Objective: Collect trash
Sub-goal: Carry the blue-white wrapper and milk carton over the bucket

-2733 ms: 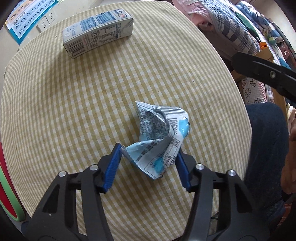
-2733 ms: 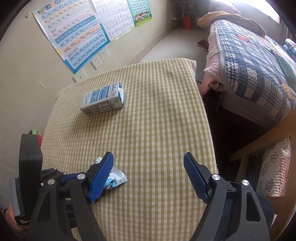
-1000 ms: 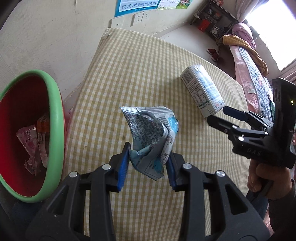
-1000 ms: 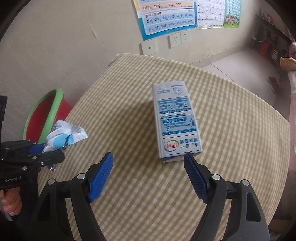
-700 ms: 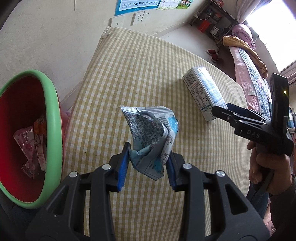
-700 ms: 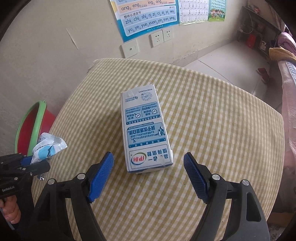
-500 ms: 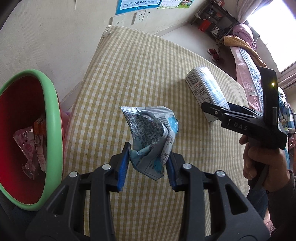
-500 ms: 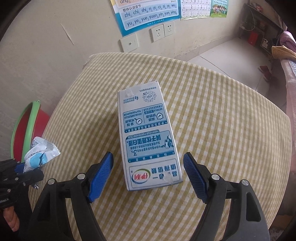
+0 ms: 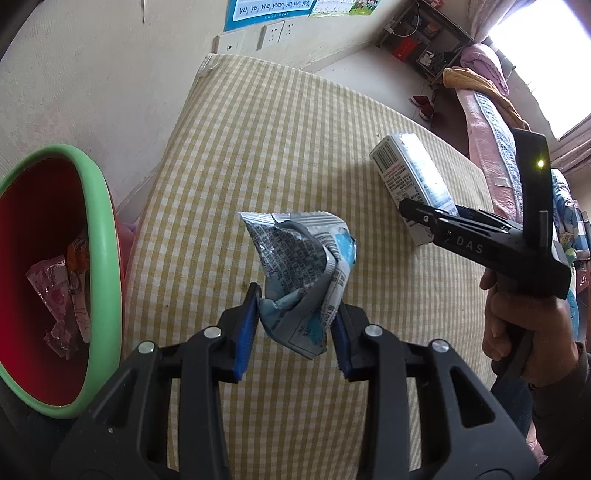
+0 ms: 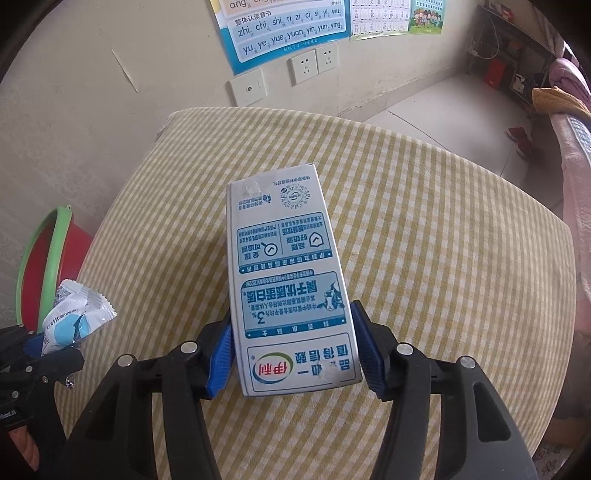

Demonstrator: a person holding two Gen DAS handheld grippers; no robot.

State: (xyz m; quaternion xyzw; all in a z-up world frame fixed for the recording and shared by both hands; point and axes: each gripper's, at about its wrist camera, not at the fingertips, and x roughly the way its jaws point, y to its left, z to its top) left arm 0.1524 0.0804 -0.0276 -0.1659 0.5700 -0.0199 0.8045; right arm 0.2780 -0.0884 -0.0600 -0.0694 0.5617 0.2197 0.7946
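Observation:
A crumpled blue and white snack wrapper (image 9: 299, 258) hangs above the checked table (image 9: 277, 147), and my left gripper (image 9: 295, 306) is shut on its lower end. The right wrist view shows the same wrapper (image 10: 74, 314) at the far left. A white and blue milk carton (image 10: 288, 266) lies flat on the table. My right gripper (image 10: 291, 347) straddles its near end, jaws closing, and both blue pads touch the carton's sides. In the left wrist view that carton (image 9: 410, 173) lies at the right, its near end behind the right gripper (image 9: 417, 214).
A red bin with a green rim (image 9: 107, 240) stands on the floor left of the table, with several wrappers inside; the right wrist view shows this bin (image 10: 44, 258) too. A wall with sockets and a poster (image 10: 288, 33) lies beyond. A bed (image 9: 491, 110) is at the right.
My right gripper came down over the carton's near end and its jaws narrowed from wide open to touching the carton's sides. The left gripper kept still with the wrapper.

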